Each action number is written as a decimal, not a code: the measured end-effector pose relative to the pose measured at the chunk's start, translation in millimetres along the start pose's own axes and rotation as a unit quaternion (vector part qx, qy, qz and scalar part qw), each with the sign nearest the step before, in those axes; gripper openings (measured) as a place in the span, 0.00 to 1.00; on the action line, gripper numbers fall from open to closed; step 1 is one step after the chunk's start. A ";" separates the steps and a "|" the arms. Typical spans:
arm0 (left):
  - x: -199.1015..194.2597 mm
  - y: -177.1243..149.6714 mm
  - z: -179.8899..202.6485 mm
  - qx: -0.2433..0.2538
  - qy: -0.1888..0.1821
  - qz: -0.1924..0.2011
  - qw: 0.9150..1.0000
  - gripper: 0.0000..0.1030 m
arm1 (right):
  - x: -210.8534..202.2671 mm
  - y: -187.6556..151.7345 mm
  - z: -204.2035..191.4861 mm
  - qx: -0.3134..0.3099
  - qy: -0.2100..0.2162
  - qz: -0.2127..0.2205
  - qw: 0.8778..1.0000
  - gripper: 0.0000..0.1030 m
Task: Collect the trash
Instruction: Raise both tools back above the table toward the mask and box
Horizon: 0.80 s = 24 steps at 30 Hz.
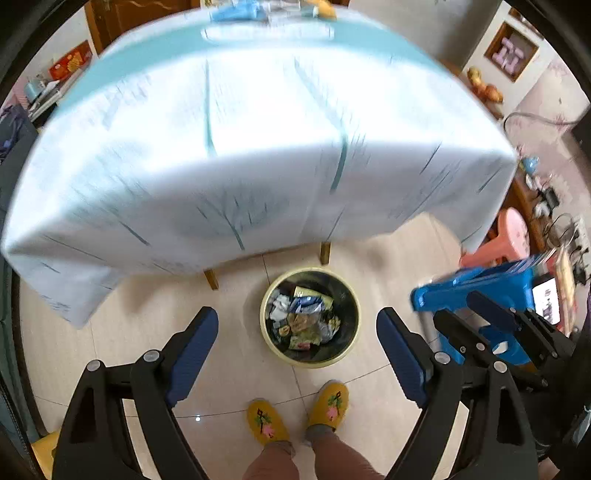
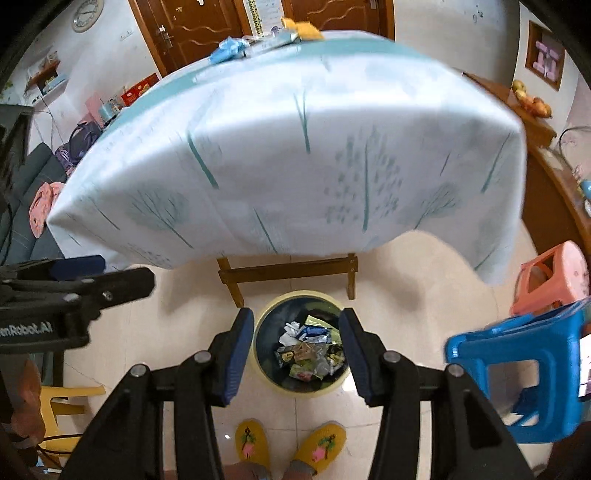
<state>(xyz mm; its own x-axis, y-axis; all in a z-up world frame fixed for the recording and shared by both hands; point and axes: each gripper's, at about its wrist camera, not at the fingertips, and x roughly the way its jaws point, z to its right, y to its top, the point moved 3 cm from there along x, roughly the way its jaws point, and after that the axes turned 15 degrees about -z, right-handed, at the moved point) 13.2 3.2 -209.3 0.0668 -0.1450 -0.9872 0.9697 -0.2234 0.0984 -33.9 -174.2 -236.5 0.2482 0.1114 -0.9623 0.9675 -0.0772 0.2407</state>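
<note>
A round yellow-rimmed bin [image 1: 266, 334] stands on the tiled floor in front of the table, with several crumpled wrappers [image 1: 306, 317] inside. My left gripper [image 1: 297, 334] hangs high above it, open and holding nothing. In the right wrist view the bin [image 2: 299, 392] lies straight below my right gripper [image 2: 297, 334], whose jaws stand apart with nothing between them. Each gripper shows in the other's view: the right gripper [image 1: 458, 308] at the right, the left gripper [image 2: 122, 272] at the left. At the table's far end lie more trash, a blue wrapper [image 2: 229, 50] and an orange packet [image 2: 306, 31].
A table [image 2: 295, 273] draped in a pale blue tree-print cloth [image 2: 295, 147] overhangs the floor behind the bin. A blue plastic stool [image 2: 517, 354] and a pink stool [image 2: 554, 273] stand at the right, a yellow chair [image 2: 70, 398] at the left. A person's yellow slippers [image 2: 317, 446] stand near the bin.
</note>
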 end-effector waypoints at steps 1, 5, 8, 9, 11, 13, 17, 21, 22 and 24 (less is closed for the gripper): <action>-12.8 0.2 -0.3 -0.001 -0.001 0.007 1.000 0.85 | -11.6 2.7 -1.4 -0.001 -0.004 -0.002 1.000 0.47; -72.4 2.6 0.9 -0.009 -0.007 0.042 0.999 0.88 | -64.3 16.3 -8.5 -0.010 -0.004 0.009 1.000 0.47; -106.3 2.6 2.4 -0.012 -0.007 0.065 0.998 0.88 | -96.3 27.7 -13.2 -0.025 -0.009 0.027 0.999 0.47; -116.1 3.8 2.9 -0.013 -0.005 0.073 0.997 0.88 | -107.7 31.9 -14.9 -0.031 -0.011 0.036 0.999 0.47; -134.0 5.5 3.6 -0.015 0.001 0.089 0.996 0.88 | -125.2 40.3 -18.1 -0.042 -0.012 0.049 0.998 0.47; -149.2 7.3 4.1 -0.017 0.006 0.103 0.995 0.88 | -142.8 47.5 -21.4 -0.050 -0.013 0.061 0.997 0.47; -182.5 14.3 4.1 -0.027 0.019 0.134 0.990 0.88 | -167.4 57.7 -24.2 -0.063 0.001 0.081 0.995 0.47; -210.4 21.0 3.0 -0.044 0.022 0.159 0.986 0.88 | -184.5 68.4 -28.3 -0.088 0.011 0.096 0.991 0.47; -214.9 23.1 2.9 -0.048 0.022 0.164 0.985 0.88 | -188.7 71.6 -29.5 -0.095 0.012 0.101 0.990 0.47; -223.6 27.1 3.4 -0.055 0.028 0.174 0.983 0.88 | -195.8 78.1 -30.8 -0.107 0.018 0.110 0.988 0.47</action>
<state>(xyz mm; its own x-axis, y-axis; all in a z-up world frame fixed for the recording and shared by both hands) 23.8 26.3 14.5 0.4086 -0.1407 -0.9018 0.9051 -0.0644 0.4202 -5.5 -171.6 -25.4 0.4509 0.1514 -0.8796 0.8773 0.1064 0.4680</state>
